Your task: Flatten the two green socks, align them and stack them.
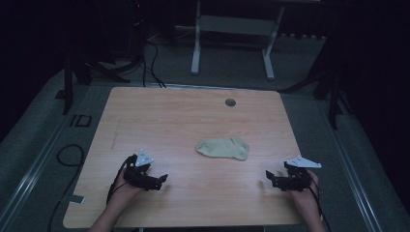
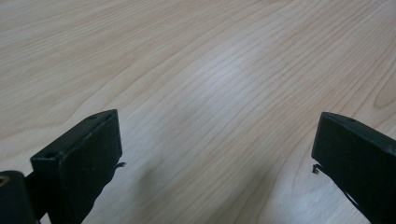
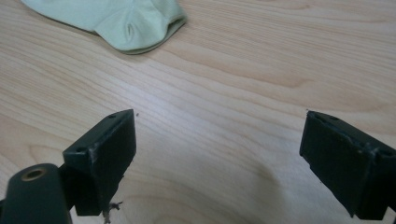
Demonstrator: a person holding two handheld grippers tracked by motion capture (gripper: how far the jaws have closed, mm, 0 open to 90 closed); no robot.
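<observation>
Both hands rest at the near edge of the wooden surface [image 1: 193, 116], left gripper [image 1: 162, 178] and right gripper [image 1: 269, 177] each with jaws spread apart, holding nothing. Between them, farther back, a pale green sock [image 1: 223, 148] lies flat, well apart from both.

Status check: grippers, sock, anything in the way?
Left gripper open, empty. Right gripper open, empty. Pale green fabric sock flat mid-table, untouched, between them. Nothing in the way.

The right gripper [image 3: 217, 163] holds its black jaws wide apart, low over the wooden table [image 3: 261, 70], with a pale green, seemingly folded sock [image 3: 116, 18] lying far left.
</observation>
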